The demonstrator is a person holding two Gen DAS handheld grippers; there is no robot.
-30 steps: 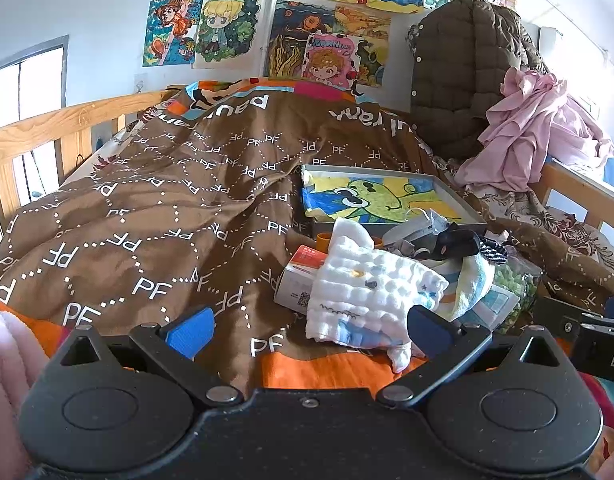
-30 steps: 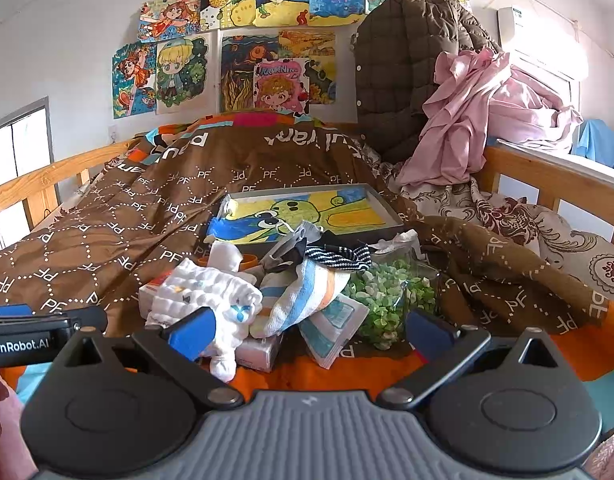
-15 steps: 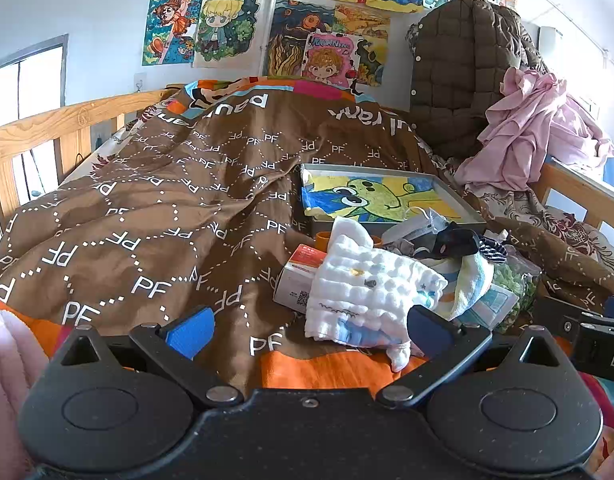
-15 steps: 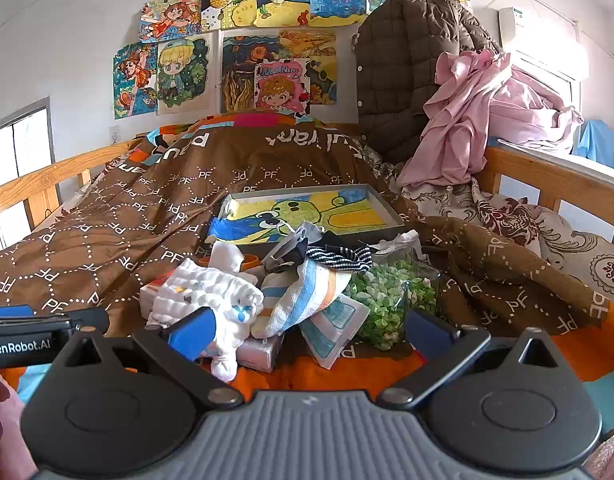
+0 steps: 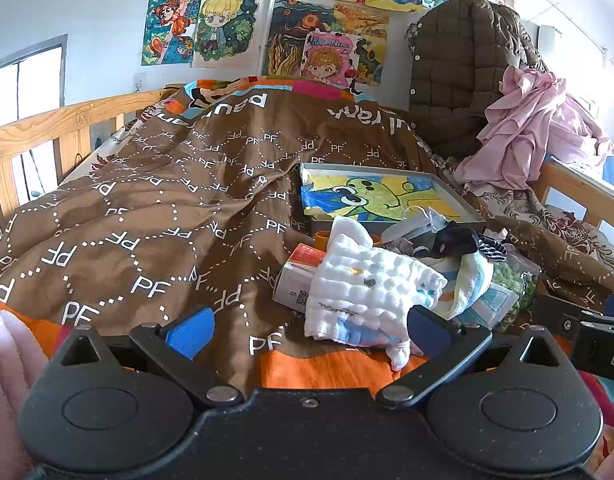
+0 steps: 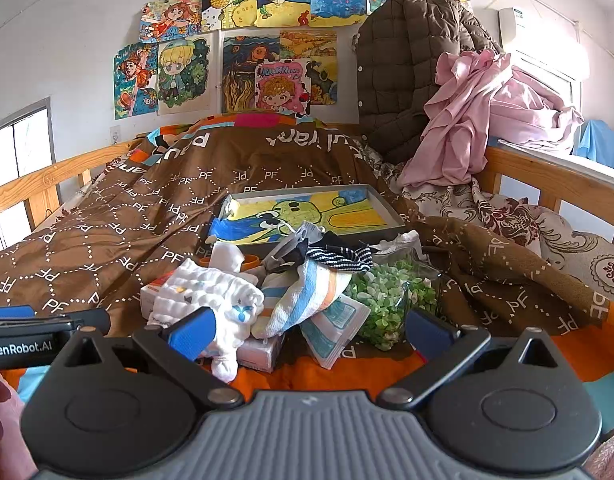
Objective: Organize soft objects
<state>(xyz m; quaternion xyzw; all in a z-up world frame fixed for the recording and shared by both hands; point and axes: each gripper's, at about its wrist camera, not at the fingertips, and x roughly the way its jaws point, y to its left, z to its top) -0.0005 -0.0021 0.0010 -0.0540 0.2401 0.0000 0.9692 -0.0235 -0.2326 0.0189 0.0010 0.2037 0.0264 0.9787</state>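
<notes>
A heap of small things lies on the brown quilt near the bed's foot. On top at the left is a white bubbly cloth, draped over a small carton. Beside it lie a blue-and-orange striped towel, a dark striped sock and a bag of green bits. My left gripper is open, just short of the white cloth. My right gripper is open too, facing the heap's middle. Neither holds anything.
A shallow grey tray with a green cartoon picture lies behind the heap. Wooden bed rails run along both sides. A brown padded jacket and pink clothing pile up at the far right.
</notes>
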